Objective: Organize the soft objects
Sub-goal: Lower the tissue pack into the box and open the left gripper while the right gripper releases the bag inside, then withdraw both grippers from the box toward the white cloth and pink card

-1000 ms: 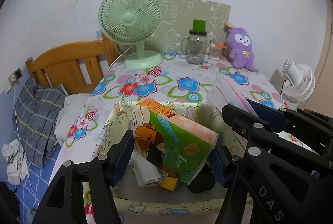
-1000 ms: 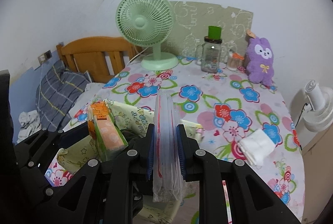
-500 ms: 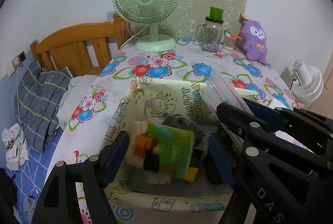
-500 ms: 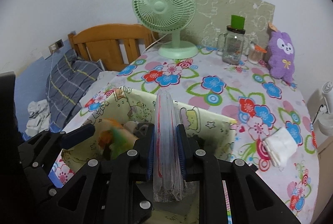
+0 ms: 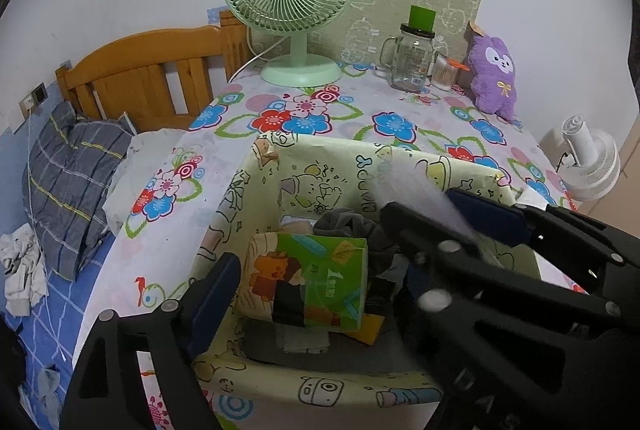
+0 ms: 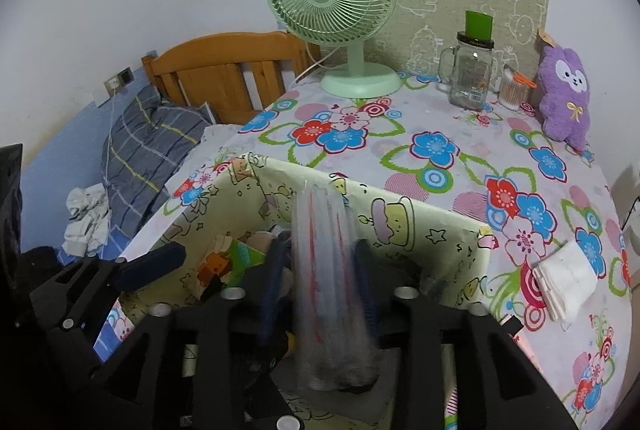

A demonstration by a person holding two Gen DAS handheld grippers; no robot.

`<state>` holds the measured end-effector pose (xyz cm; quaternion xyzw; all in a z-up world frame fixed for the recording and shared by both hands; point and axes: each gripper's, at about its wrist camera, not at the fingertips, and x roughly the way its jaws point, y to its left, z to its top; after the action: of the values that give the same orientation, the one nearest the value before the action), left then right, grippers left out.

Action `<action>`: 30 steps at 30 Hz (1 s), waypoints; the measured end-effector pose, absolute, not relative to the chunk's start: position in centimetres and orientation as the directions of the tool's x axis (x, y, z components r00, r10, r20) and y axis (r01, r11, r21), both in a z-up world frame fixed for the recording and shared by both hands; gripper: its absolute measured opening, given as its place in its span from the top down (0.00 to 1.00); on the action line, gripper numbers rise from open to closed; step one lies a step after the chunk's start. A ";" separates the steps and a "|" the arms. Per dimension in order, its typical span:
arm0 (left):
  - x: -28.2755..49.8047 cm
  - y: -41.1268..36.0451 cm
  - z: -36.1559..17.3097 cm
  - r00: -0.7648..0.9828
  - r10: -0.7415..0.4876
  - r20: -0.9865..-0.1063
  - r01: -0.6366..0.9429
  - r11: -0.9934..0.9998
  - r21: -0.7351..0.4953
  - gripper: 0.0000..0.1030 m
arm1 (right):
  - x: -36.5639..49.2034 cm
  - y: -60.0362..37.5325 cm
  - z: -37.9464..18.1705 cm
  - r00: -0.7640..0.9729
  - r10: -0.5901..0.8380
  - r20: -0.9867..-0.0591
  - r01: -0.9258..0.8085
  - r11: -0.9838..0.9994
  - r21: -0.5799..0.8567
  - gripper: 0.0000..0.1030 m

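Here, over the flower-print worktop (image 6: 440, 158), I hold both grippers above the cartoon-print storage box (image 5: 360, 166) where the soft things are being gathered. My left gripper (image 5: 308, 282) hangs with its jaws wide apart on either side of the green tissue pack (image 5: 316, 282), which lies inside the box on top of a dark cloth (image 5: 348, 230) and other bits; the pack looks free of the pads, so I judge it delivered, not held. My right gripper (image 6: 320, 270) has its jaws closed on a clear plastic bag (image 6: 326, 250), held upright over the box opening, seemingly so it can go straight down beside the pack. A folded white cloth (image 6: 566, 280) waits on the worktop just right of the box, and a purple plush toy (image 6: 564, 98) sits at the far edge by the glass jar (image 6: 470, 70) and green fan (image 6: 332, 2), both likely next for sorting.
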<state>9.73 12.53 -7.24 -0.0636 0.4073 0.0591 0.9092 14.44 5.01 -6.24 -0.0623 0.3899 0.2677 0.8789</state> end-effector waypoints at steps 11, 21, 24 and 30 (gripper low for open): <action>9.4 11.2 -6.4 0.683 0.041 -0.729 -0.137 0.988 -0.073 0.07 | 14.1 3.4 -5.4 0.581 0.394 -0.712 -0.487 0.870 0.085 0.33; 9.1 9.6 -5.2 0.700 0.037 -0.714 -0.120 0.991 -0.066 0.05 | 13.1 1.2 -3.9 0.626 0.372 -0.686 -0.453 0.889 0.068 0.24; 8.9 9.1 -4.8 0.705 0.038 -0.708 -0.116 0.991 -0.063 0.04 | 12.9 0.6 -3.6 0.624 0.371 -0.688 -0.450 0.890 0.071 0.20; 8.3 7.8 -3.7 0.722 0.051 -0.690 -0.116 0.992 -0.049 0.04 | 12.3 -0.7 -2.6 0.633 0.381 -0.674 -0.443 0.892 0.088 0.17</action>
<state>8.26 7.80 -3.71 -0.0442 0.3698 0.0451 0.9269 12.27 -0.70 -2.60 -0.0429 0.3626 0.2282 0.9026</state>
